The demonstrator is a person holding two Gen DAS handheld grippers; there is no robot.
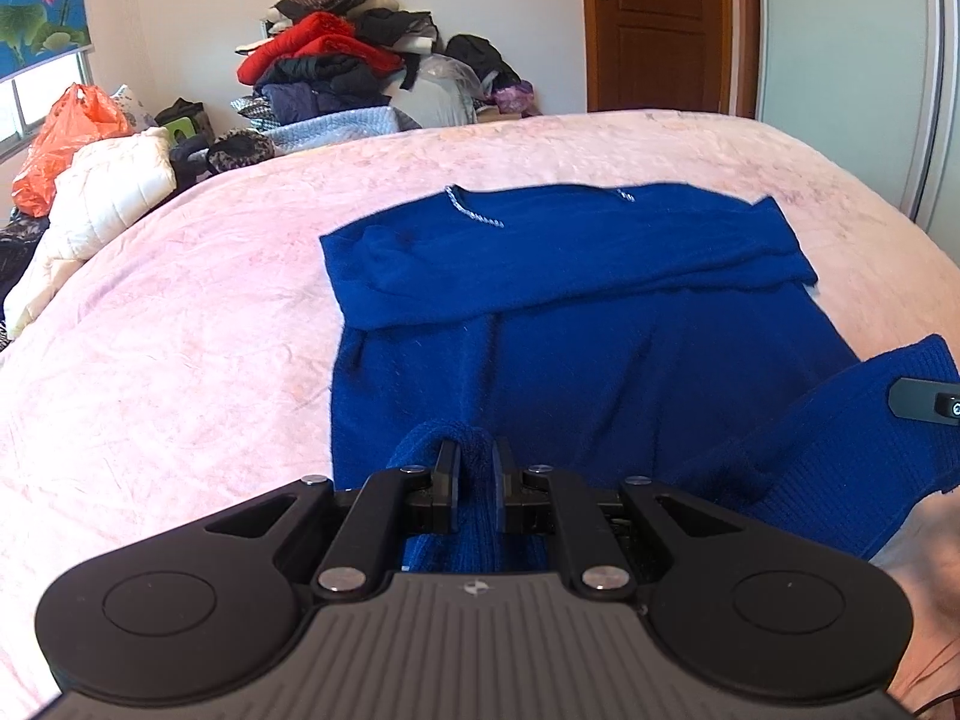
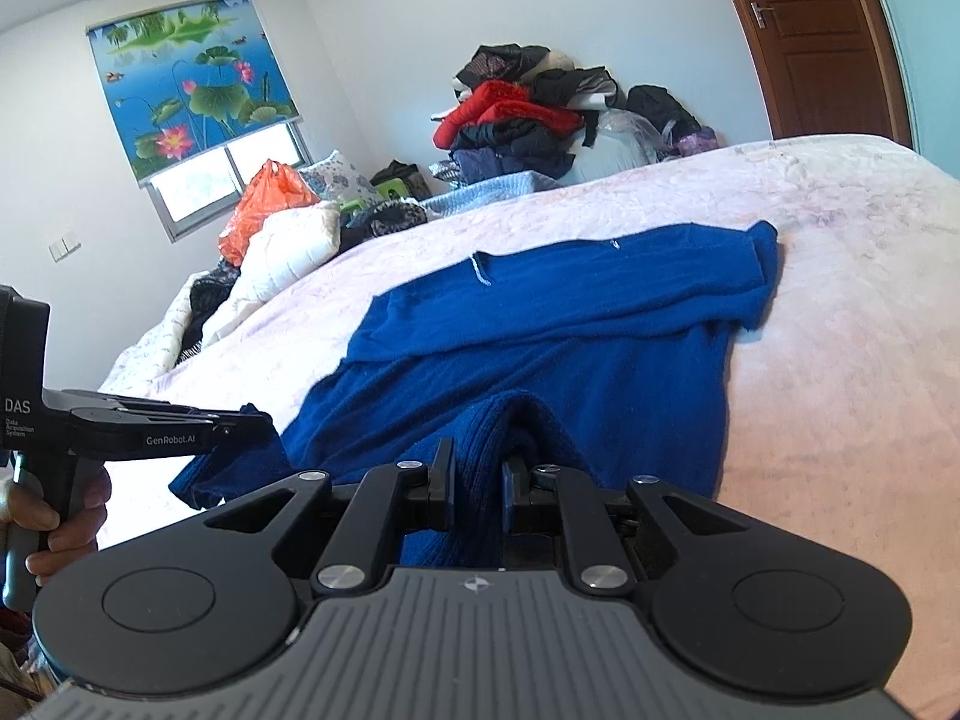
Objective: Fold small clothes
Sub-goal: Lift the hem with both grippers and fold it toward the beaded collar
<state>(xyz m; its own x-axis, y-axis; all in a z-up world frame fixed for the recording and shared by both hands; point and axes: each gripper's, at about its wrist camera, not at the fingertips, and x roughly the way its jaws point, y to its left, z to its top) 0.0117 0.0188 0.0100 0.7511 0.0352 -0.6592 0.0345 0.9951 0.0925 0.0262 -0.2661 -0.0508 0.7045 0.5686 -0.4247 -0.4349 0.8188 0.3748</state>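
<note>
- The blue sweater [image 1: 576, 312] lay spread on the pink bed [image 1: 180, 330], sleeves folded across its chest.
- The left claw [image 1: 475, 468] pinched its ribbed hem.
- The right claw [image 2: 477, 468] pinched the hem too, raised.

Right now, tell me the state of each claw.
Left claw: shut on the blue sweater's ribbed hem.
Right claw: shut on the same hem.

Royal-blue sweater [image 1: 570, 312], pale pink bedspread [image 1: 180, 360]
</note>
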